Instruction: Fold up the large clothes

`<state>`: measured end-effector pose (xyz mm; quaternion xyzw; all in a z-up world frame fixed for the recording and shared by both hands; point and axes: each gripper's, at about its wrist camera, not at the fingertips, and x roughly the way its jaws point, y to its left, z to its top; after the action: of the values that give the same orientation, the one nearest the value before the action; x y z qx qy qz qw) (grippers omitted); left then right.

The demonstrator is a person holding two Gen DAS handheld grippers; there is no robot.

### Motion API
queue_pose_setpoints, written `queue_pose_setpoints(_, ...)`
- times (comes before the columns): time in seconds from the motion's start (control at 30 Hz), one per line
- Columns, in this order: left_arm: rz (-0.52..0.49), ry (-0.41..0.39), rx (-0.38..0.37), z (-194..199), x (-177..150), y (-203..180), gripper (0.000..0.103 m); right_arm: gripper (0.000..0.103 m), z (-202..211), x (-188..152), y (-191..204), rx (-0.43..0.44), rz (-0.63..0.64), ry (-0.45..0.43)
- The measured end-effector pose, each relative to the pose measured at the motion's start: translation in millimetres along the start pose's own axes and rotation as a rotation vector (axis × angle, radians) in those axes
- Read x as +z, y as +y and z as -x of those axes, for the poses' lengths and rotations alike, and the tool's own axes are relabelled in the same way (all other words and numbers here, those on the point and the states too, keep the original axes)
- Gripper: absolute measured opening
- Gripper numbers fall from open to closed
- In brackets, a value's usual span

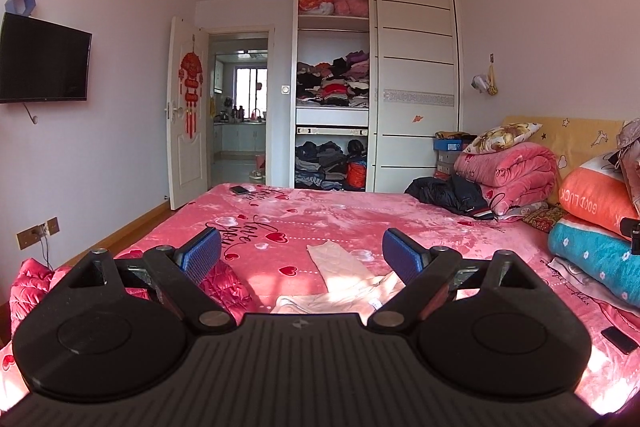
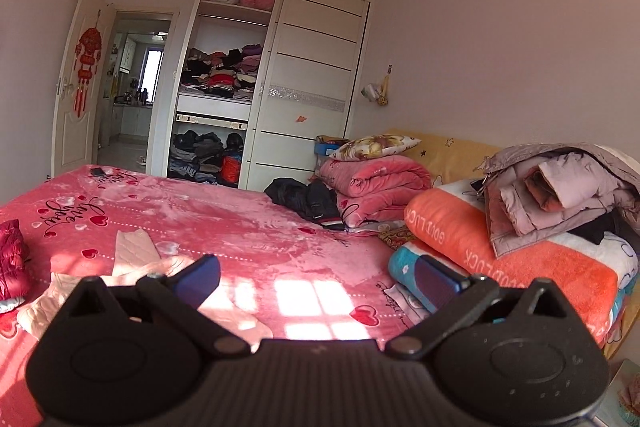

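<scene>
1. The left gripper is hovering over the near edge of the bed covered in a pink plush heart-print blanket; its jaws are standing wide apart and holding nothing.
2. The right gripper is hovering over the same bed, its jaws likewise spread wide and empty, with a patch of window light lying on the blanket between them.
3. The pale cream quilted garment is lying loosely spread on the bed; in the left wrist view it is sitting between the blue pads at about 6 o'clock, one sleeve reaching toward 12 o'clock.
4. In the right wrist view the same garment is lying at 8 o'clock, partly hidden behind the left finger.
5. A crimson quilted puffer jacket is lying at the bed's edge at 8 o'clock in the left view.
6. A black jacket is lying crumpled at 1 o'clock, just beside a stack of folded pink quilts.
7. A mauve padded coat is resting on the orange and teal folded blankets at 3 o'clock.
</scene>
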<state>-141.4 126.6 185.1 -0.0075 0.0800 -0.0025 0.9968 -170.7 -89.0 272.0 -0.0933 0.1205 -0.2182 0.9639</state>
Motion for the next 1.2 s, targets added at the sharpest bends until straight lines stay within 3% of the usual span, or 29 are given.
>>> queue_pose_setpoints(0.23,-0.008,0.042,-0.005,-22,-12,-2,0.103,0.102,-8,-13,5,0.011,-0.001,0.001)
queue_pose_setpoints(0.33,-0.004,0.074,-0.016,-34,-21,-3,0.103,0.102,-15,-26,9,0.056,-0.011,-0.009)
queue_pose_setpoints(0.57,0.032,0.14,-0.105,-79,-55,-5,0.103,0.102,-59,-65,19,0.203,-0.172,0.056)
queue_pose_setpoints(0.7,0.029,0.201,-0.136,-113,-85,-17,0.103,0.102,-90,-93,25,0.221,-0.266,0.095)
queue_pose_setpoints(0.87,0.127,0.303,-0.18,-152,-123,-32,0.103,0.102,-122,-129,33,0.24,-0.338,0.099)
queue_pose_setpoints(1.03,0.261,0.329,-0.165,-176,-146,-38,0.103,0.102,-143,-163,47,0.254,-0.316,0.131)
queue_pose_setpoints(1.2,0.293,0.333,-0.128,-189,-156,-50,0.103,0.102,-167,-178,55,0.289,-0.294,0.17)
